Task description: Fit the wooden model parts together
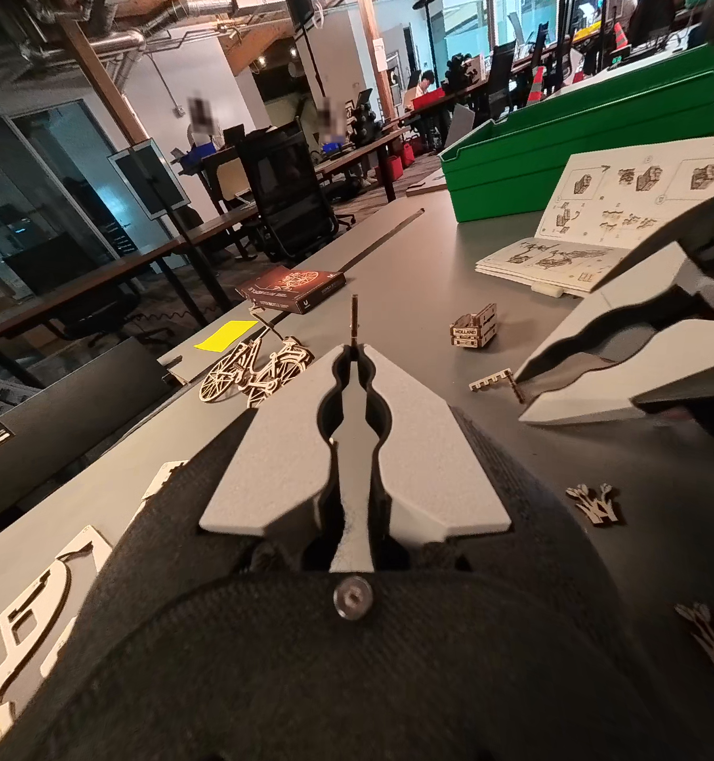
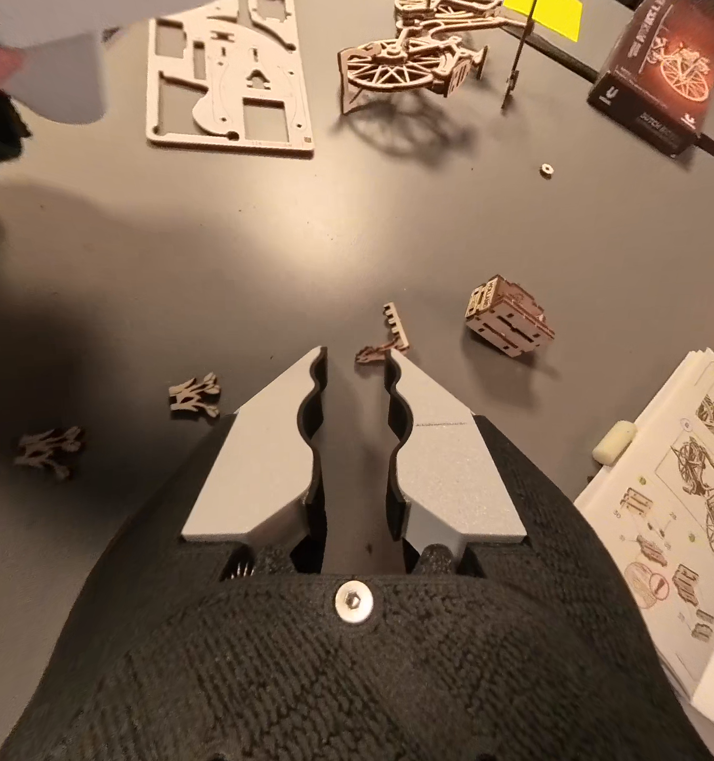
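Left gripper (image 1: pixel 354 350) pinches a thin wooden stick (image 1: pixel 353 319) (upright).

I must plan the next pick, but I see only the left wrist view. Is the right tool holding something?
Observer: No. The right tool is open and empty. The comb-shaped piece lies on the table just past its right fingertip.
Operator: Is any small part hidden from me?
Observer: Yes. A small ring lies on the table between the wooden bicycle and the dark box.
Operator: And the part sheet?
Observer: The part sheet lies flat beside the bicycle, and several of its cut-outs are empty.
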